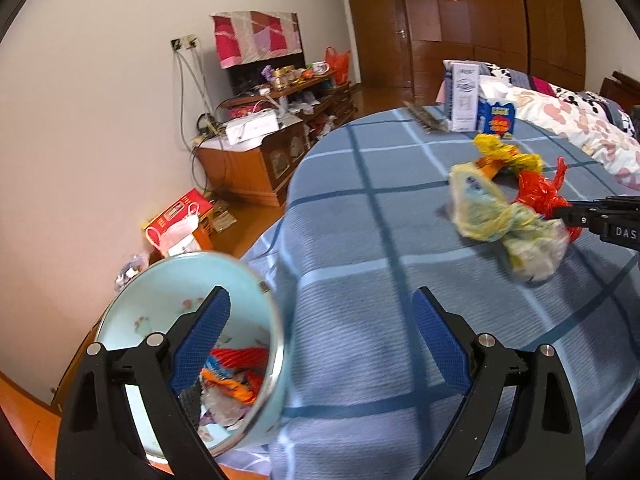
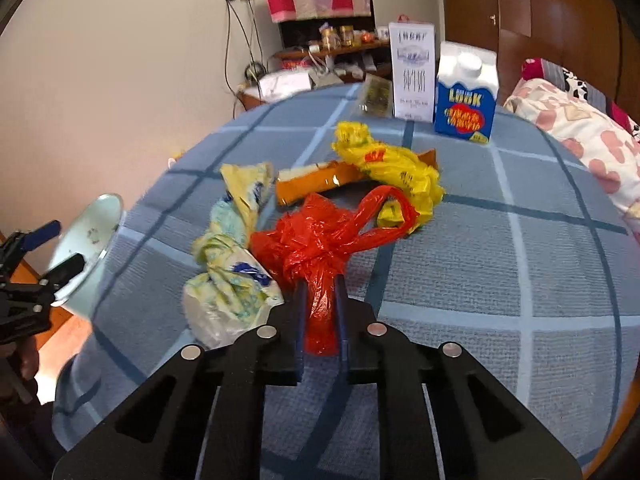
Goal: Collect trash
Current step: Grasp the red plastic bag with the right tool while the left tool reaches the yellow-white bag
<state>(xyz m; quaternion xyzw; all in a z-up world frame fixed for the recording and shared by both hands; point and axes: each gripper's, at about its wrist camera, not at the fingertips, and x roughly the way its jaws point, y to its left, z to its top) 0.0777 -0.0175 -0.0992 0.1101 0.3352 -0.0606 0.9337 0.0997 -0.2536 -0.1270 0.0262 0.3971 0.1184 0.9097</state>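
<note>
Red plastic bag [image 2: 320,248] is lying crumpled on the blue checked desk [image 2: 500,264], its tail pinched in the right gripper [image 2: 320,312], jaws clamped on it | pale yellow bag [image 2: 232,280] is touching its left side | left gripper [image 1: 320,320] is hanging jaws apart, one finger inside the light-blue bin [image 1: 160,308] at the desk edge

Blue plaid-covered table [image 2: 480,264], crumpled plastic bags [image 2: 392,168], blue carton [image 2: 466,112], white box [image 2: 413,72]
</note>
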